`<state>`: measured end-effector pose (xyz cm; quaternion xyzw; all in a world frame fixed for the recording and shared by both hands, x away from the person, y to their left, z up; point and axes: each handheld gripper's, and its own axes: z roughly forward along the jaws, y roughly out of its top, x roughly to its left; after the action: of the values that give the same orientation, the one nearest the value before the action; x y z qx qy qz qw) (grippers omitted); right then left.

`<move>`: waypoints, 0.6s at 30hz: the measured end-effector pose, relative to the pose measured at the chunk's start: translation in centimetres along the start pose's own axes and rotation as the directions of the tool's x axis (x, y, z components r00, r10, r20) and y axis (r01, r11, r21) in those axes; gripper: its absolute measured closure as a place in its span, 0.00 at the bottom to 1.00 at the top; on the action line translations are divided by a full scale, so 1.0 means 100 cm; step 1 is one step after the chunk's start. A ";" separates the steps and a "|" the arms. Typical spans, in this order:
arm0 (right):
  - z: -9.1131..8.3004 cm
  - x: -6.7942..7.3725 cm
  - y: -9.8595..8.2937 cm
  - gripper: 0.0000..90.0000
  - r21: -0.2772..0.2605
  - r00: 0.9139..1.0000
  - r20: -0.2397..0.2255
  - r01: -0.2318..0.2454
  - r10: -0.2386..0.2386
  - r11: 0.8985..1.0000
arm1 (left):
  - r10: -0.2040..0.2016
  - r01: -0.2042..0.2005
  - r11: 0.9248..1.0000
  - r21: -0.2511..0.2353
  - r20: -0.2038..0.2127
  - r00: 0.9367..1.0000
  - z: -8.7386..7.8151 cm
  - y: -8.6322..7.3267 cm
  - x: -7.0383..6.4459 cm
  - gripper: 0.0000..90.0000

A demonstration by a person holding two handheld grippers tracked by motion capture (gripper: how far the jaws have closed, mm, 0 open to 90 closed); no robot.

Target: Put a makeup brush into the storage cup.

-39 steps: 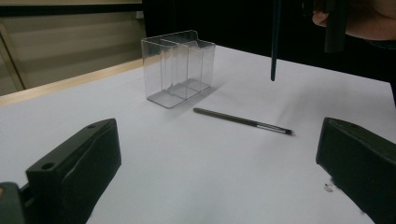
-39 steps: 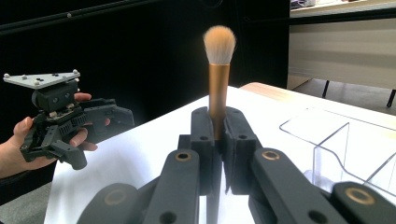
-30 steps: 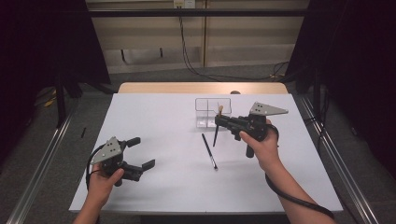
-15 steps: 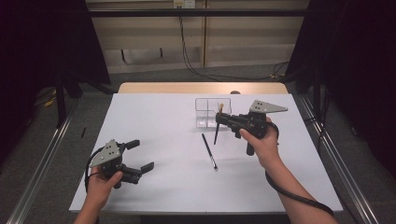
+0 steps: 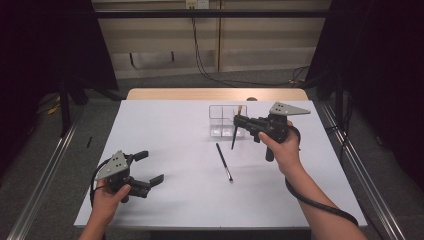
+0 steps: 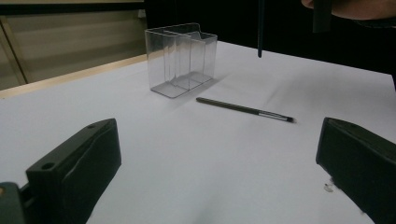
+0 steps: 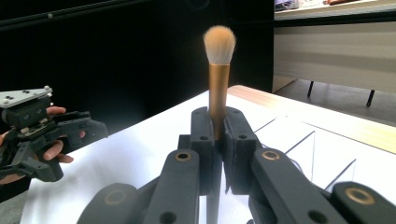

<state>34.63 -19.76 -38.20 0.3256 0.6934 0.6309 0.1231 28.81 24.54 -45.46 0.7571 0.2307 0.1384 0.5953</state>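
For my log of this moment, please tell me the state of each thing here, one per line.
Right tool: shut on the makeup brush, held above the table.
Makeup brush: gripped upright, bristles up.
Left tool: open, holds nothing.
Thin brush: lying flat on the table, untouched.
Clear organizer: upright, compartments empty.

Lab recording bay, white-topped table [image 5: 165, 125] (black curtains either side), floor rails [image 5: 45, 175], wall cables [image 5: 200, 55].
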 end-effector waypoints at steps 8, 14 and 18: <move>0.003 -0.006 0.008 0.93 -0.002 1.000 0.018 0.010 -0.010 1.000 | 0.008 -0.008 1.000 0.005 -0.003 1.000 0.000 0.000 0.000 0.00; 0.005 -0.012 0.015 0.93 -0.017 1.000 0.029 -0.006 0.006 1.000 | 0.009 -0.009 1.000 0.005 -0.002 1.000 0.000 0.000 0.000 0.00; 0.007 -0.017 0.021 0.93 -0.026 0.999 0.043 0.003 -0.002 1.000 | 0.005 -0.005 1.000 0.001 -0.001 1.000 -0.001 0.000 0.000 0.00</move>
<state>36.94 -20.23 -36.74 0.3366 0.6828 0.6325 0.1428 28.78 24.62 -45.45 0.7578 0.2294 0.1402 0.5945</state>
